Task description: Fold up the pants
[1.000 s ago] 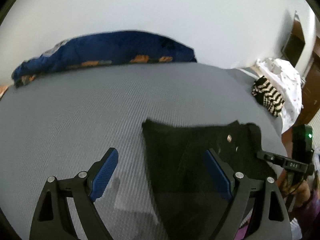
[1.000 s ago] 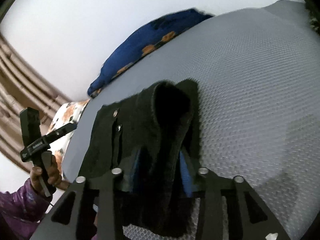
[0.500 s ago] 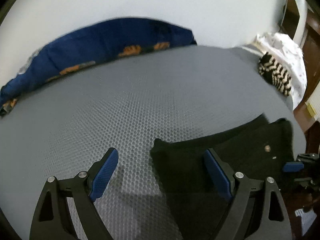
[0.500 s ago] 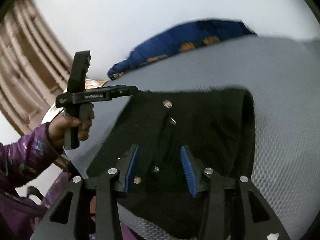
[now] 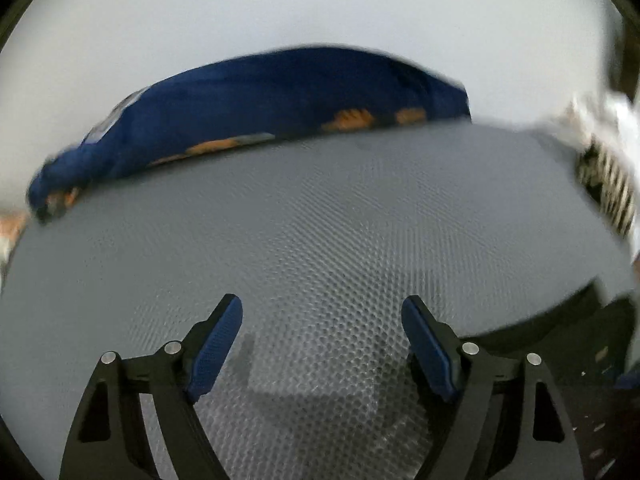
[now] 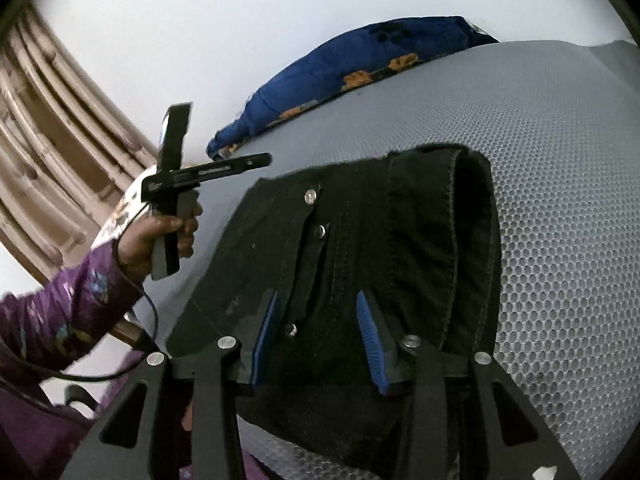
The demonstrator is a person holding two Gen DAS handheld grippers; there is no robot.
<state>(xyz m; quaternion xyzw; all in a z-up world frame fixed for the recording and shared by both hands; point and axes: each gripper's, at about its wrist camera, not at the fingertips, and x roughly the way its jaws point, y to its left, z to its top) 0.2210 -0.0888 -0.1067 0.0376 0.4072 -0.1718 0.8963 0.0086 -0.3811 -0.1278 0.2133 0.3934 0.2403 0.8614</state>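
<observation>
Black pants (image 6: 420, 220) lie on the grey honeycomb mat (image 6: 560, 160), waist end towards me, fly buttons showing and one side folded over. My right gripper (image 6: 316, 296) sits low over the fly. Its blue pads stand apart on either side of flat cloth and do not squeeze it. My left gripper (image 5: 320, 308) hovers over bare mat (image 5: 320, 220), jaws wide but closing, nothing between them. Only a corner of the pants (image 5: 580, 340) shows at its lower right. In the right wrist view a hand holds the left gripper (image 6: 264, 158) above the pants' left edge.
A blue pillow with orange prints (image 5: 260, 112) lies along the mat's far edge by the white wall. A black-and-white striped cloth (image 5: 608, 184) sits at the far right. A purple sleeve (image 6: 52, 312) and beige curtains (image 6: 48, 140) fill the left.
The left gripper has swung left off the pants onto bare mat. In the right wrist view the bunched cloth held upright has gone down flat, and the pads stand slightly wider.
</observation>
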